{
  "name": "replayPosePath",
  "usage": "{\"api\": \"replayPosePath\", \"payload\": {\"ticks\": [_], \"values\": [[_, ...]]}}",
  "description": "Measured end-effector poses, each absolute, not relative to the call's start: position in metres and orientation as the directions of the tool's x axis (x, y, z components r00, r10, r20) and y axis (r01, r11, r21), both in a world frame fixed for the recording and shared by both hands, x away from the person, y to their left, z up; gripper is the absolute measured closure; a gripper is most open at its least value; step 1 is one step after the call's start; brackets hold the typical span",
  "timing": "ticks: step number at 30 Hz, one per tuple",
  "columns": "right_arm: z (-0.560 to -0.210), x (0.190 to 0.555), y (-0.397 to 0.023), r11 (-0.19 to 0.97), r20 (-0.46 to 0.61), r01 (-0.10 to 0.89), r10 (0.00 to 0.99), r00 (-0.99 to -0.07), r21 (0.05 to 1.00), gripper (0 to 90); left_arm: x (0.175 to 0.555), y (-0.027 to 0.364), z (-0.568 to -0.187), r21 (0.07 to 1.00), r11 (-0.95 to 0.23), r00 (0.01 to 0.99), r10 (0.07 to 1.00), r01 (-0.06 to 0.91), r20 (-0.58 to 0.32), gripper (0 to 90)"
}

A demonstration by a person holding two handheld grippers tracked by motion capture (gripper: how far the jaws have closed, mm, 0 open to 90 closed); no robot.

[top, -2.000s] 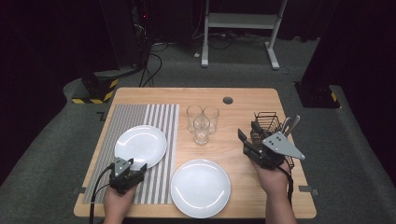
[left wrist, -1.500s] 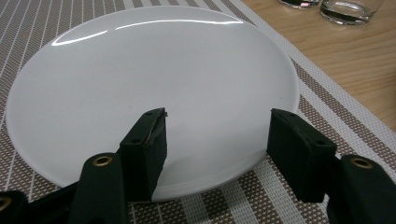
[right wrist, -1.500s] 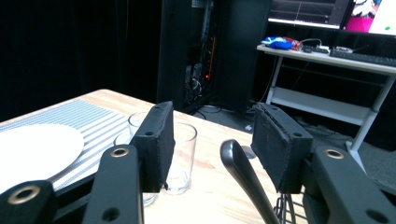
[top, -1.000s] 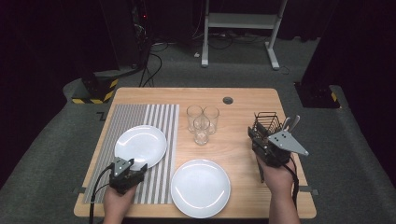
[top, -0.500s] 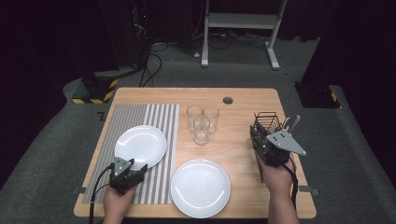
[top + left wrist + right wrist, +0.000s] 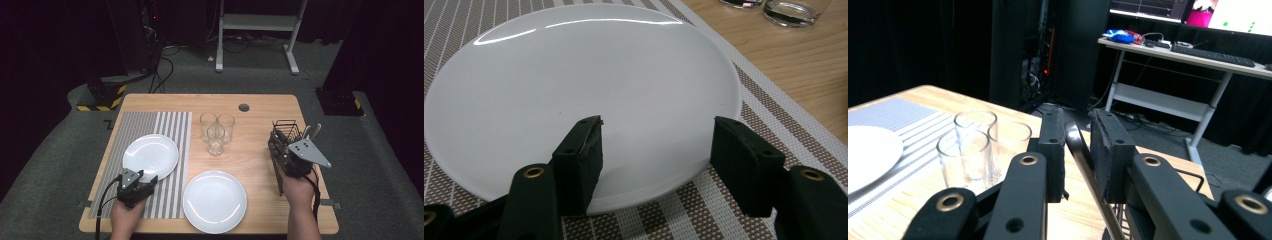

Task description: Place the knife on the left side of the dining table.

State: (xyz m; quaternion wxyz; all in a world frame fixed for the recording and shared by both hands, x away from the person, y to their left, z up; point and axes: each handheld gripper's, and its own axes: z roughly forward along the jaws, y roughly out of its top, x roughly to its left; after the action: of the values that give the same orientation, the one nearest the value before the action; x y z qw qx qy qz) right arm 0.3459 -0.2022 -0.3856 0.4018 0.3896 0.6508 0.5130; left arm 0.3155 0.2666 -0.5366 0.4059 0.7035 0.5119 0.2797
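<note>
My left gripper (image 6: 144,178) rests low on the striped placemat (image 6: 145,125), open, its jaws on either side of the near rim of a white plate (image 6: 574,85) without touching it. My right gripper (image 6: 276,142) stands at the black wire caddy (image 6: 287,127) on the table's right side. Its jaws have just been closing, and in the right gripper view the gripper (image 6: 1078,130) has its pads pressed on a slim shiny utensil handle (image 6: 1083,160) that rises from the caddy. More utensil handles (image 6: 310,131) stick up from the caddy's far side.
A second white plate (image 6: 215,201) lies on bare wood near the front edge. Three clear glasses (image 6: 216,130) stand clustered mid-table, left of the caddy. A round cable hole (image 6: 244,107) sits at the back edge. Beyond the table stands a white desk frame (image 6: 260,22).
The right gripper has turned from pointing left across the table to standing at the caddy, and its jaws have narrowed onto the utensil handle. The left gripper has kept still.
</note>
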Motion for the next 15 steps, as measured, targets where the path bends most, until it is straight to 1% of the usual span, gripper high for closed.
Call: {"api": "replayPosePath", "payload": {"ticks": [15], "values": [[-0.378,0.342,-0.218,0.113,-0.085,0.058,0.932,-0.353,0.992,79.5,0.316,0.267,-0.537,0.857,-0.143,0.32,0.947,0.495,-0.027,38.1]]}}
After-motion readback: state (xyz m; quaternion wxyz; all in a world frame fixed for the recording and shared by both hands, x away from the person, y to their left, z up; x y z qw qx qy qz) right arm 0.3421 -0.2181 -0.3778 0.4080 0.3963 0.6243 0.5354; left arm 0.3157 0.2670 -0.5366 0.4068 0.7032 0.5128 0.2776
